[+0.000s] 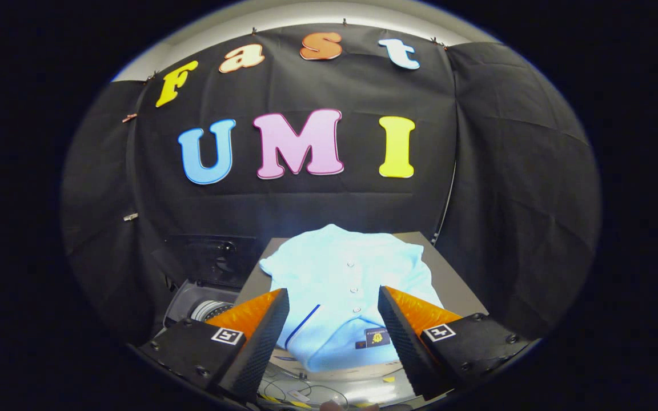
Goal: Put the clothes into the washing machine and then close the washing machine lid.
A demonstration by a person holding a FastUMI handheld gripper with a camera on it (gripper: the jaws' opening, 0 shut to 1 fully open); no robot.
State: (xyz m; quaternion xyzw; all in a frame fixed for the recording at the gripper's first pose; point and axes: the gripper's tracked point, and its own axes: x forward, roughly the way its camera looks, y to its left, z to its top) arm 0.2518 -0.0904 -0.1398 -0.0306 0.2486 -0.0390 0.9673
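At 12 o'clock off spread, empty gripper (333,308): pale blue buttoned shirt (346,285), flat on grey table (454,279). At 10 o'clock: open washing machine (203,302), lid (209,260) raised.

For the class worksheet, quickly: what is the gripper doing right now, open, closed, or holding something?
Gripper: open, holding nothing; its fingers stand apart above the near end of the light blue shirt, which lies on the table.
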